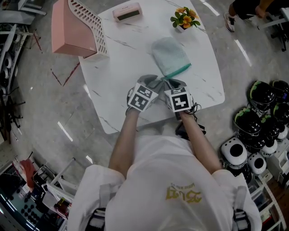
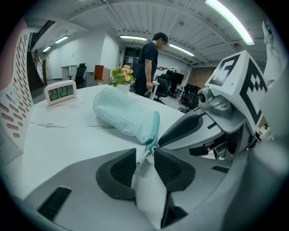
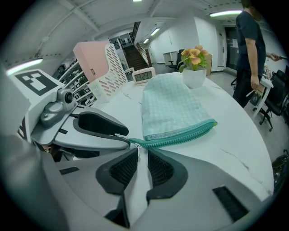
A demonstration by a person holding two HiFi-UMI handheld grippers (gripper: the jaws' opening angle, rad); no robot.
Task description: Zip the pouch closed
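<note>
The left gripper holds its jaws partly apart. The tail end of the teal zipper sits between their tips, not clamped. Just beside it, the right gripper shows a narrower gap, with the small silvery zipper pull between its tips and space still at one side. Beyond both, the pale mint checked fabric pouch lies flat on the white marble-patterned table, zipper edge nearest the grippers. Farther off stand a pale pink digital clock and a pot of orange flowers.
</note>
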